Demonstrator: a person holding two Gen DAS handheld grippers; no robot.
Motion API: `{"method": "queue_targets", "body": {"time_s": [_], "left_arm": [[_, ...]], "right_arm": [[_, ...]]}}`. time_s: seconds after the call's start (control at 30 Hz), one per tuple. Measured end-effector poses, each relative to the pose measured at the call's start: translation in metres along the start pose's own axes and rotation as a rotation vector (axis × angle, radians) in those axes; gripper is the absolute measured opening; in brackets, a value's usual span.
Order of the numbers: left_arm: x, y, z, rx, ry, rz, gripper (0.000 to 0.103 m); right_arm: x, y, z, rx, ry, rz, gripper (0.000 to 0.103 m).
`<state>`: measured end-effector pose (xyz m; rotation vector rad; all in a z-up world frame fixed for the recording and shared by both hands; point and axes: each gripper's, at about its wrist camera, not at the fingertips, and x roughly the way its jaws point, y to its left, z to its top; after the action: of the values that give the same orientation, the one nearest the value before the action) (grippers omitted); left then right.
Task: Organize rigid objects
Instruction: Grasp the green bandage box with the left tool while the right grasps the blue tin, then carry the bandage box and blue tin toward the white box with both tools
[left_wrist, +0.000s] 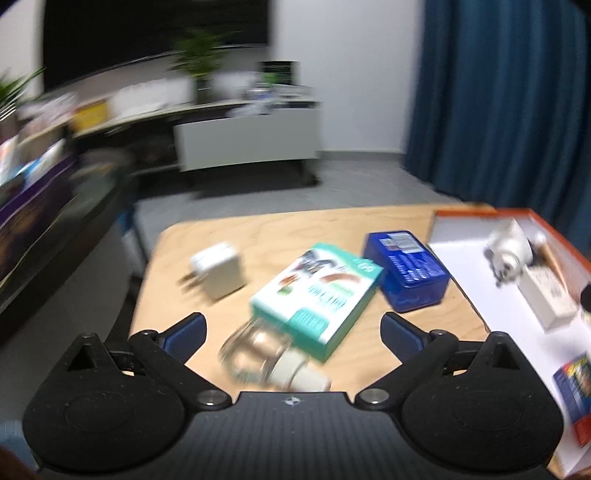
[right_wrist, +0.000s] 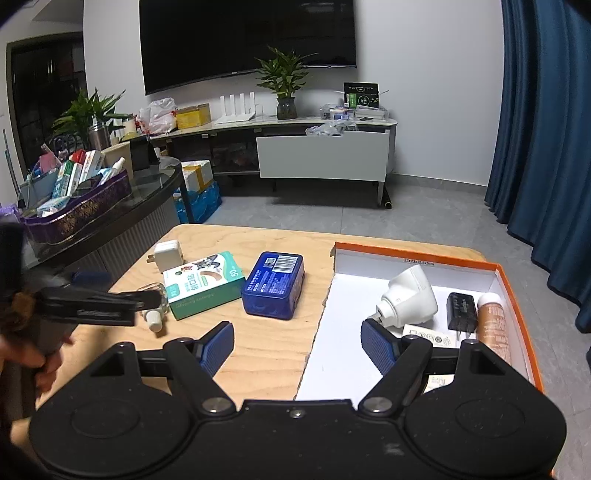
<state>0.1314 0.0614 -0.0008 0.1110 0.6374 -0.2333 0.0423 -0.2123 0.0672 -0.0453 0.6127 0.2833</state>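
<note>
Left wrist view — the left gripper (left_wrist: 293, 326) hangs wide open over a clear bottle (left_wrist: 258, 354) lying on the table (left_wrist: 207, 240), pads clear of it, beside a green box (left_wrist: 314, 295) and blue tin (left_wrist: 406, 271).

Right wrist view — the right gripper (right_wrist: 297, 341) gapes empty over the edge of the orange-rimmed box (right_wrist: 517, 291).

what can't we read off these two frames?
- Left wrist view: motion blur; print on the green box is unreadable, and the glass bottle is smeared.
- Left wrist view: orange-rimmed box cut off by the right edge.
- Right wrist view: the left tool covers part of the bottle; the right tool covers the label card.
</note>
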Motion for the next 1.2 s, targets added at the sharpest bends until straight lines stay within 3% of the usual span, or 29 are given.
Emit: {"method": "queue_targets", "body": {"time_s": [0.13, 0.23, 0.43, 0.5, 0.53, 0.83, 1.07, 1.2], "left_arm": [[0.036, -0.005, 0.011, 0.167, 0.054, -0.037, 0.103], [0.06, -0.004, 0.014, 0.212, 0.098, -0.057, 0.103], [0.088, -0.005, 0.017, 0.18, 0.133, -0.109, 0.099], [0.086, -0.003, 0.017, 0.139, 0.113, -0.141, 0.074], [0.085, -0.002, 0.018, 0.115, 0.108, -0.147, 0.071], [0.033, 0.009, 0.027, -0.003, 0.013, -0.009, 0.071], [-0.004, 0.02, 0.023, -0.106, -0.034, 0.05, 0.071], [-0.008, 0.018, 0.023, -0.141, -0.04, 0.06, 0.071]], "right_arm": [[0.012, -0.002, 0.007, 0.012, 0.023, 0.013, 0.09], [0.026, -0.001, 0.013, 0.02, 0.043, 0.016, 0.09], [0.057, 0.002, 0.024, 0.029, 0.091, 0.032, 0.09], [0.068, 0.006, 0.027, 0.019, 0.103, 0.033, 0.09], [0.073, 0.007, 0.028, 0.013, 0.109, 0.031, 0.09], [0.135, 0.016, 0.043, 0.04, 0.199, 0.062, 0.09], [0.197, 0.034, 0.048, 0.032, 0.282, 0.008, 0.089], [0.206, 0.035, 0.05, 0.022, 0.259, -0.033, 0.074]]}}
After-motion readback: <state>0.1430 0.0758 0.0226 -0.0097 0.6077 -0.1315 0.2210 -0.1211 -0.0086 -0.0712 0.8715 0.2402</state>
